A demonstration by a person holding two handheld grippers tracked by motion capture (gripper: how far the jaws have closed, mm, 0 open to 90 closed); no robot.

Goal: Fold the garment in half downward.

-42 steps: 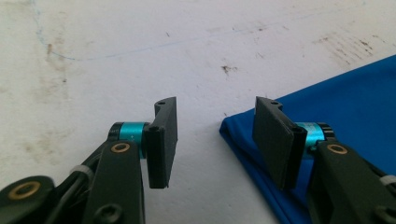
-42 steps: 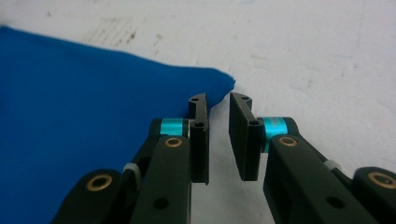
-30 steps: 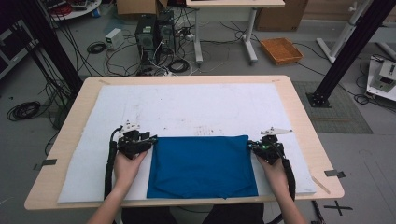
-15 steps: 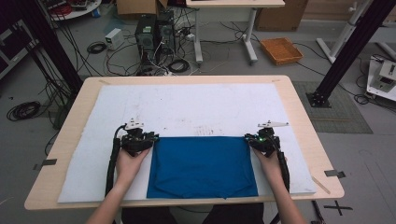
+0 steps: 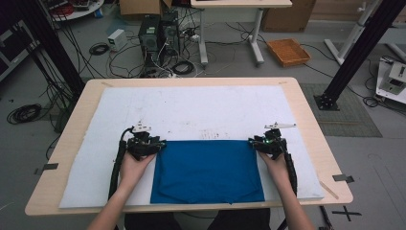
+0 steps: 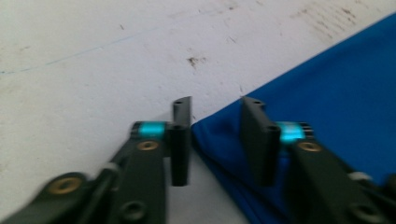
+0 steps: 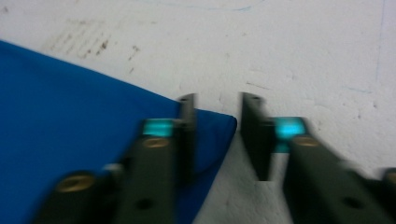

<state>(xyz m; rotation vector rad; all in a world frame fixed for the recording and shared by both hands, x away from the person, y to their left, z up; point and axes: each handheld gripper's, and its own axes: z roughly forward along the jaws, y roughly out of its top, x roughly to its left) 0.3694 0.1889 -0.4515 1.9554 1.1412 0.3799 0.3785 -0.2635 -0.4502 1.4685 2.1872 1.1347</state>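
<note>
Blue cloth lying flat, lower middle of the high view, on the white mat. Left gripper and right gripper at its top corners, jaws just been opening, both released, corner between them but unpinched.

No text, label, brand, number or sign can be read anywhere here. The blue cloth is plain, with no print or tag showing. The white mat carries only dark smudges and faint scuffs near its middle, not letters. The equipment on the floor at the far side is too small to read.
</note>
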